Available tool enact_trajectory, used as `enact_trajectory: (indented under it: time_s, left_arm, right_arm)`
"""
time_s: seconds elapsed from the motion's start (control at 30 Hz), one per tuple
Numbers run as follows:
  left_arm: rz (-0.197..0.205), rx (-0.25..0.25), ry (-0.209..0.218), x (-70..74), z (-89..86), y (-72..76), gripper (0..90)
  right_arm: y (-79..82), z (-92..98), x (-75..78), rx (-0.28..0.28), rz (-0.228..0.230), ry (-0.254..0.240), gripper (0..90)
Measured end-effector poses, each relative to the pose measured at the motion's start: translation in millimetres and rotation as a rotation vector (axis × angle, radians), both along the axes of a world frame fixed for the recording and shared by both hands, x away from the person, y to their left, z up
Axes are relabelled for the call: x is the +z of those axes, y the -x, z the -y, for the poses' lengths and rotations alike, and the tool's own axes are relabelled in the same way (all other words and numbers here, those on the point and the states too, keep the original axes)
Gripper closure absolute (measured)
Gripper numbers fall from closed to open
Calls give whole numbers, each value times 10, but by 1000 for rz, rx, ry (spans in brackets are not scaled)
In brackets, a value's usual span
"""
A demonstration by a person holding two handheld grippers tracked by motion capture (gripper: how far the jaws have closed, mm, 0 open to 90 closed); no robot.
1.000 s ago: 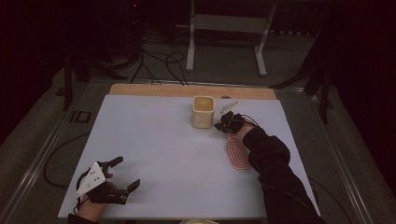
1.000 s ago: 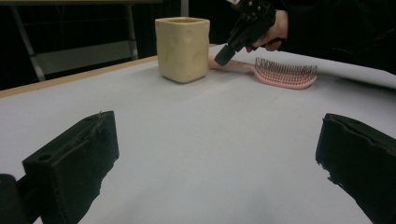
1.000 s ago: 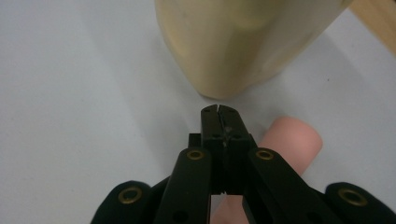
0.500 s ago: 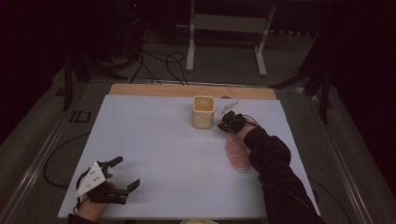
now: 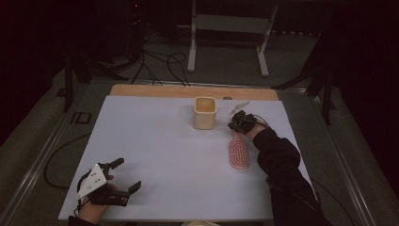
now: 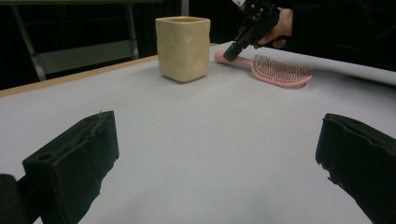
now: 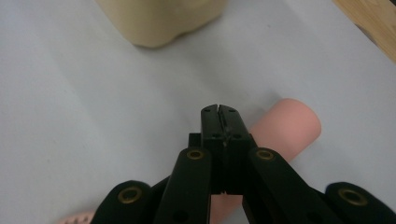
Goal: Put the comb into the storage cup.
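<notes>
Right claw [image 5: 241, 122]: jaws pressed together with nothing between them, poised over the handle end of the hairbrush; in the right gripper view [image 7: 218, 112] tips closed directly above the pink handle, contact with it not clear.
Left claw [image 5: 123, 175]: jaws spread wide, empty, low over the near left corner of the desk; in the left gripper view the two black jaws stand far apart over bare surface.
Hairbrush [image 5: 238, 151]: pink, lying flat on the right half of the desk, bristles up, handle toward the cup, head toward the near edge; also seen at [image 6: 280, 72] and [image 7: 285, 127].
Cup [image 5: 204, 112]: cream, squarish, upright, open top, near the far middle of the desk, just left of the brush handle and apart from it; seen at [image 6: 182, 47] and [image 7: 161, 18].
Desk [image 5: 164, 141]: white sheet with a wooden strip along the far edge.
Right sleeve [image 5: 282, 169]: dark, coming in from the lower right beside the brush.
</notes>
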State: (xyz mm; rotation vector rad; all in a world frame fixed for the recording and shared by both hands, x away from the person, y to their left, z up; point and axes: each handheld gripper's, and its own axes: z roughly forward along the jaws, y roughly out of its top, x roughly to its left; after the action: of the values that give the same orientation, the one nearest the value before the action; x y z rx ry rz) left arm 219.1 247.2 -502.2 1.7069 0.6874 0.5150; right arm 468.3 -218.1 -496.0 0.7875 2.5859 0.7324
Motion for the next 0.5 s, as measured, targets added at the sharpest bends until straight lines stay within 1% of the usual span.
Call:
enact_trajectory:
  time_s: [0.1,0.17,0.3,0.37,0.5]
  left_arm:
    - [1,0,-3,0,3,1,2]
    - [1,1,0,1,2,-2,2]
    - [0,-1,-7,-1,8,1,2]
    - [-1,1,-1,0,5,-2,2]
    - [0,0,-3,-2,2,-1,2]
  right_arm:
    - [11,72,7,-16,-3,-9,900]
    - [19,115,6,-21,-4,-1,900]
    - [33,181,-9,-34,-10,-3,900]
    - [36,210,-17,-28,-6,15,900]
    - [57,285,-15,-45,-7,30,900]
